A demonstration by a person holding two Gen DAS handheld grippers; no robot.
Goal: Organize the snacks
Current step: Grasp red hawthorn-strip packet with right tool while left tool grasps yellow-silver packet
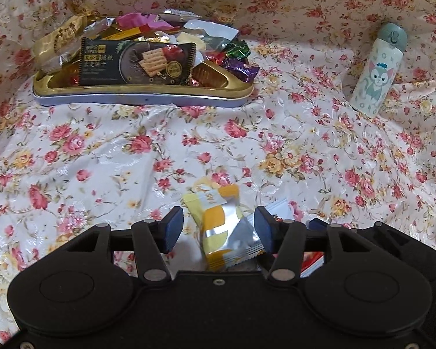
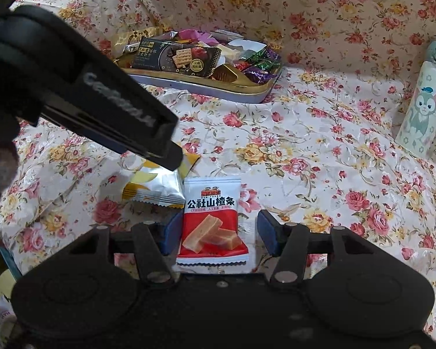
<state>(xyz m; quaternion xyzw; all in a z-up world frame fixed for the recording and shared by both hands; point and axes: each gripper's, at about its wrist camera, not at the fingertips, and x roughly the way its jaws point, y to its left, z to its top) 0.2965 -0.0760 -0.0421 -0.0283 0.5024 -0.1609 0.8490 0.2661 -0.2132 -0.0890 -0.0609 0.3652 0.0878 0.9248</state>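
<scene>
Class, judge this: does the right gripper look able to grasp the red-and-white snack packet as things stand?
Probably yes. The right gripper is open, the red-and-white snack packet lies flat between its fingers, nothing covers it, and the yellow packet sits just left.

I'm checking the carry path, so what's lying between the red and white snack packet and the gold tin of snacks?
Only bare floral tablecloth, in the right wrist view, between the red and white packet and the gold tin.
</scene>
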